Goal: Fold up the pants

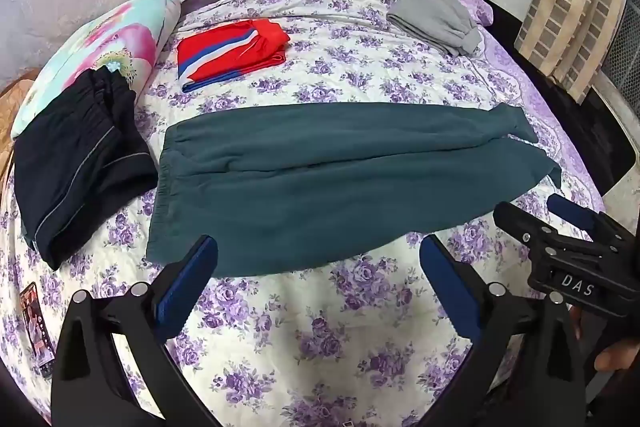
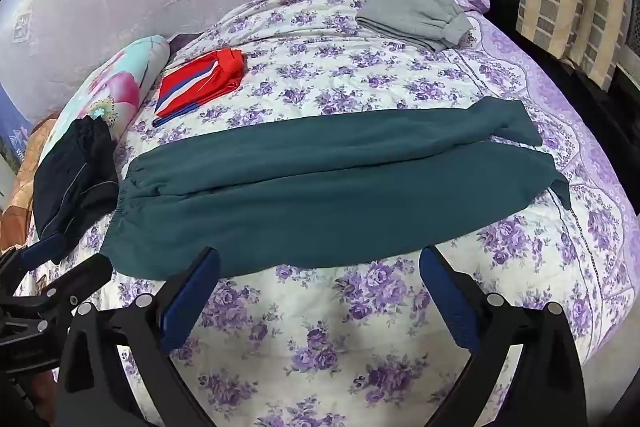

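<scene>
Dark teal pants (image 1: pixel 320 179) (image 2: pixel 320 187) lie flat across the flowered bedspread (image 1: pixel 320 347) (image 2: pixel 360 327), folded lengthwise, waistband at the left and leg cuffs at the right. My left gripper (image 1: pixel 318 247) hovers open over the pants' near edge with nothing between its blue pads. My right gripper (image 2: pixel 320 259) is open too, above the near edge and empty. In the left wrist view the right gripper (image 1: pixel 560 227) shows at the right, close to the leg cuffs. In the right wrist view one fingertip of the left gripper shows low at the left, near the waistband.
Folded black pants (image 1: pixel 80 163) (image 2: pixel 76 183) lie left of the teal pair against a flowered pillow (image 1: pixel 104 51). Folded red striped shorts (image 1: pixel 232 55) (image 2: pixel 200 87) and a folded grey garment (image 1: pixel 436 15) (image 2: pixel 416 11) lie farther back. A phone (image 1: pixel 38 327) rests at the left edge.
</scene>
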Demonstrator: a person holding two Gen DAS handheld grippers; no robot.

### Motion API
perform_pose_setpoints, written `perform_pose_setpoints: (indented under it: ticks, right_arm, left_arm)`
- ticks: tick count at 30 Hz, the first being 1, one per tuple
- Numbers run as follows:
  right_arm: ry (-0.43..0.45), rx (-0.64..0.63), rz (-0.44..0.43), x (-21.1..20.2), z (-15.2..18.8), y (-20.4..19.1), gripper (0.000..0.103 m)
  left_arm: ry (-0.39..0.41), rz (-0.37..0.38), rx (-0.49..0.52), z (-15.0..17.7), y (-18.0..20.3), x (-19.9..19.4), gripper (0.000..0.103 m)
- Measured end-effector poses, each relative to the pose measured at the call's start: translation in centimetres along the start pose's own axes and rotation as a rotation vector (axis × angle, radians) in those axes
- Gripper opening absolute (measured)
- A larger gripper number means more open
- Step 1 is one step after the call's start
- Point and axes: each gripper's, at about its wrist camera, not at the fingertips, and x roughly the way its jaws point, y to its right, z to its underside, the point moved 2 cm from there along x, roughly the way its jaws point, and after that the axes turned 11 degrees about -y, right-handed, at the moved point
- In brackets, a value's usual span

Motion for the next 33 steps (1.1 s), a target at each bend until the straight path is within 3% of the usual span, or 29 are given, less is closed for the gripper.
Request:
perform_pose_setpoints:
  ticks: [33]
  right_arm:
    - [-0.005, -0.018, 0.01, 0.5, 0.1, -0.5, 0.099]
  left_arm:
    - [-0.021, 0.0, -0.007, 0.1, -0.6, 0.8, 0.098]
